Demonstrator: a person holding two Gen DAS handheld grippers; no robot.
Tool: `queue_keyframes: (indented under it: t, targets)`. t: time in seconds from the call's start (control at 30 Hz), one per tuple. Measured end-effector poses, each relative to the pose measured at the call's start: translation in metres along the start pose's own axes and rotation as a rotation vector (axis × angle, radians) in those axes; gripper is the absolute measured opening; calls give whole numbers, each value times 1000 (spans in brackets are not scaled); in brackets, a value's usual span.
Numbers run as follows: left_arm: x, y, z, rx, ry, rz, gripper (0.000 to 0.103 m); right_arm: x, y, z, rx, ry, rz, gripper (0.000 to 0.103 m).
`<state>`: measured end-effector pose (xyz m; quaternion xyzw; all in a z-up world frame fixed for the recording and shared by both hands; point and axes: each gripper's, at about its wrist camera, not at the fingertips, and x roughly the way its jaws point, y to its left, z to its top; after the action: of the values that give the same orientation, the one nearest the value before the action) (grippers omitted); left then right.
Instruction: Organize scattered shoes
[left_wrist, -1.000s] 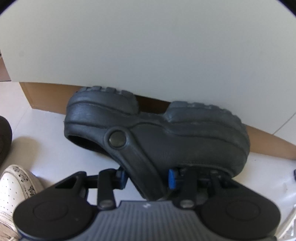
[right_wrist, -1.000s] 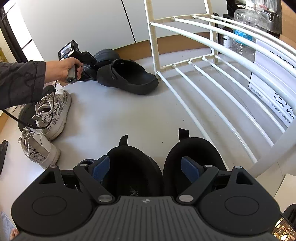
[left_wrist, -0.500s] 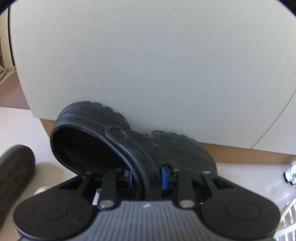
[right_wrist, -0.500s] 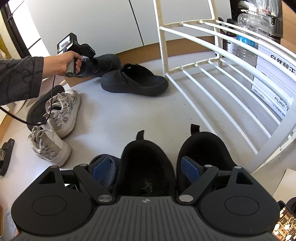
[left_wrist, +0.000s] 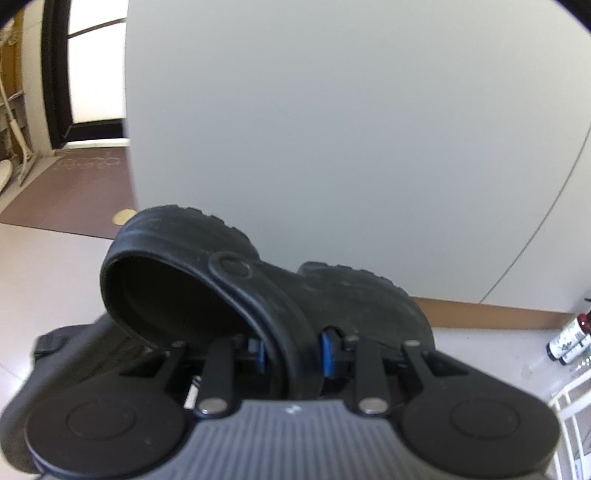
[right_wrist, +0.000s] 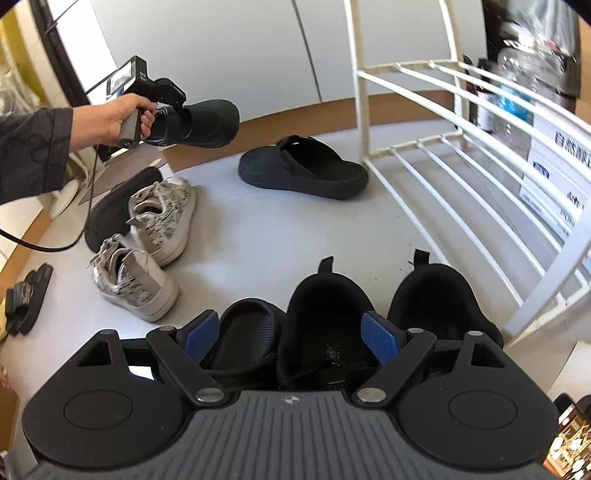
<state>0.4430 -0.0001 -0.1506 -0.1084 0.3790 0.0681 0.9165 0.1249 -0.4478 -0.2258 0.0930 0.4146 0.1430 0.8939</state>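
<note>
Above the pale floor (right_wrist: 236, 236), the left gripper (left_wrist: 291, 350) held a black clog (left_wrist: 258, 291) clear of the ground — its blue pads clamped on the clog's strap, the sole turned toward a grey cabinet door (left_wrist: 351, 129). From the right wrist view, a hand (right_wrist: 118, 118) gripped that tool's handle, and the matching clog (right_wrist: 303, 171) lay on the floor just beside the white shoe rack (right_wrist: 436, 122). Two speckled white sneakers (right_wrist: 147, 236) sat close together to the left, partly over a dark flat shoe. The right gripper (right_wrist: 291, 336) hovered low with its jaws spread wide — nothing between them — over a pair of black shoes (right_wrist: 328, 314) standing side by side near the rack's foot.
</note>
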Motion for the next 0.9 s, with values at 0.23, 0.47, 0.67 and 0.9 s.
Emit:
queue_keyframes:
  t: [0.23,0.47,0.67,0.9]
  targets:
    - [-56,18,-14,54,22,-42,29,-10,13,-5,26,-35,17,88]
    - [-68,9,-35,79,66,-134,28,-1,24,-2,2,-26,24,88]
    - [-89,17,-52,85,66,-194,28,3,34,-1,-11,-22,21,88]
    - [-116,28,-79,85,76,-270,28,5,48,1,-32,-30,17,88]
